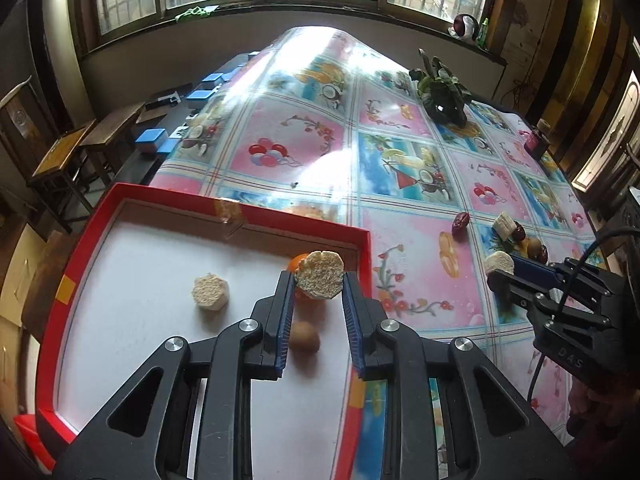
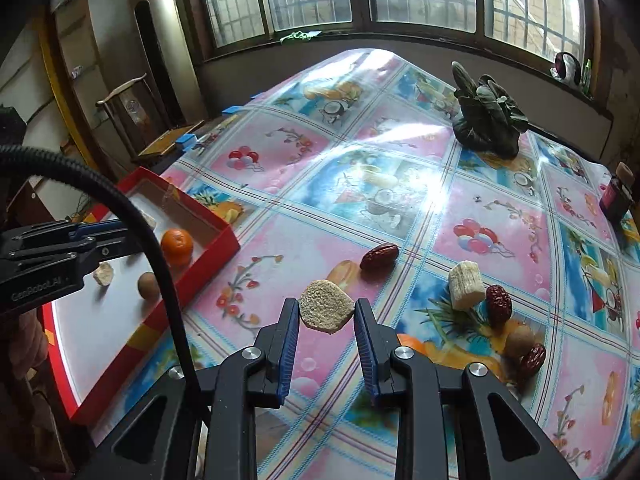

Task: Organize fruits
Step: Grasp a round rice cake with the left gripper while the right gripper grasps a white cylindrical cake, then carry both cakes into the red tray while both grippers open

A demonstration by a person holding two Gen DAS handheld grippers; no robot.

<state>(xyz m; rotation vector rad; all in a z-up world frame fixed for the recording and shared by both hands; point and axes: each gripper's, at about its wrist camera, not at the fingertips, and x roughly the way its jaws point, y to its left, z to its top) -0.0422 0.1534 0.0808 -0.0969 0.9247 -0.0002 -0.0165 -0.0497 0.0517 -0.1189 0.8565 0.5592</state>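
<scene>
While my left gripper [image 1: 319,280] hangs over the red tray [image 1: 362,236], its jaws are clamped on a pale, spongy, six-sided chunk [image 1: 319,275], pinched at the fingertips. In the left wrist view that chunk covers most of the orange [image 1: 295,262] lying in the tray behind it. At eight o'clock from the held chunk a second pale chunk [image 1: 211,291] sits on the tray's white floor, and a small brown fruit [image 1: 304,336] lies between my left fingers, lower down on the tray.

My right gripper [image 2: 327,312] is clenched on another pale chunk [image 2: 326,311], held off the patterned tablecloth [image 2: 280,152]. In the right wrist view the tray [image 2: 224,240] lies at nine to ten o'clock from this chunk, well apart.

Still out on the cloth, a red date [image 2: 379,256] rests at one o'clock from my right-hand chunk. At three o'clock stands a thick cream-coloured piece [image 2: 464,286], upright, with a second red date [image 2: 499,305] just beside it. A brown round fruit [image 2: 519,340] sits at four o'clock, and a third date [image 2: 533,359] touches it on the near side.

A dark leafy vegetable [image 2: 488,114] lies far off at one o'clock, and a small dark jar [image 2: 618,196] stands near the cloth's right edge.
</scene>
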